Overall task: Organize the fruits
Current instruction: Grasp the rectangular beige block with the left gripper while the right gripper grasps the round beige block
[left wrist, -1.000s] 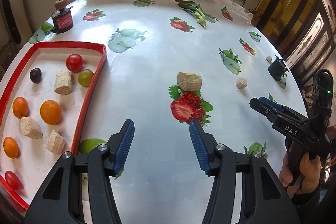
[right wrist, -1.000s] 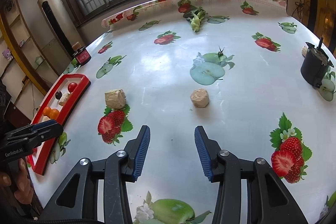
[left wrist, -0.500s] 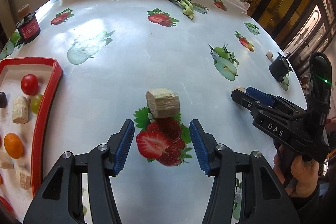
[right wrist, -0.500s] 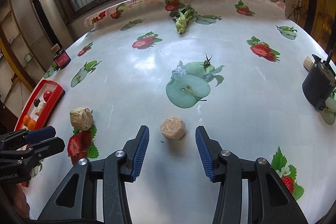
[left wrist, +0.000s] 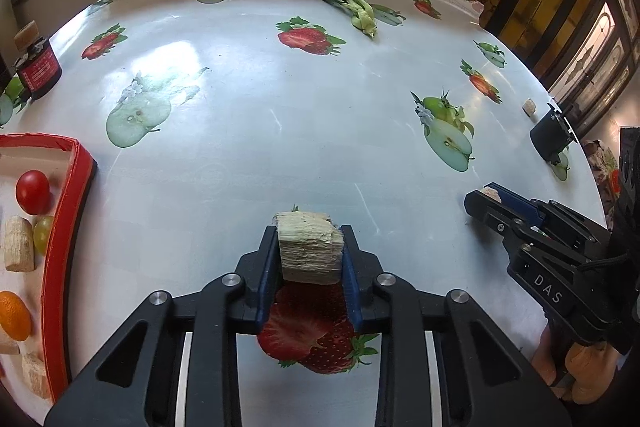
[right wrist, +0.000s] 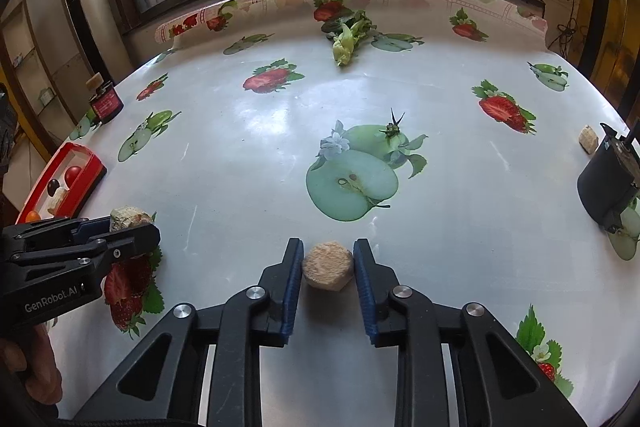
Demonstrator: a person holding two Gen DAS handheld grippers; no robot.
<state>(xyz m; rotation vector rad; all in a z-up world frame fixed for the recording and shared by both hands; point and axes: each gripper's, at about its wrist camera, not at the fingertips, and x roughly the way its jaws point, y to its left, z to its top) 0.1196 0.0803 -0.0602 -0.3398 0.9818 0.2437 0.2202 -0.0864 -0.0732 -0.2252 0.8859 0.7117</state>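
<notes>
Your left hand-held gripper point(left wrist: 310, 251) has just closed on the pale fibrous square chunk point(left wrist: 309, 250), its pads pressing both sides; lift crookedly and it may slip onto the bench point(left wrist: 260, 115). Your right hand-held gripper point(right wrist: 328, 265) has just closed on the round tan chunk point(right wrist: 328, 265). Only the left view shows the red-rimmed tray point(left wrist: 74, 195) close up; only the right shows both grips.

Left gripper point(left wrist: 308, 251): black plastic frame with triangular cut-outs, blue ribbed pads on the inner faces of both fingers, round silver screws at the pivots, and white "GenRobot.AI" lettering on its side in the right wrist view. Right gripper point(right wrist: 328, 265): same black frame, blue pads and silver screws, marked "DAS" in white, black cable beside its handle.
</notes>
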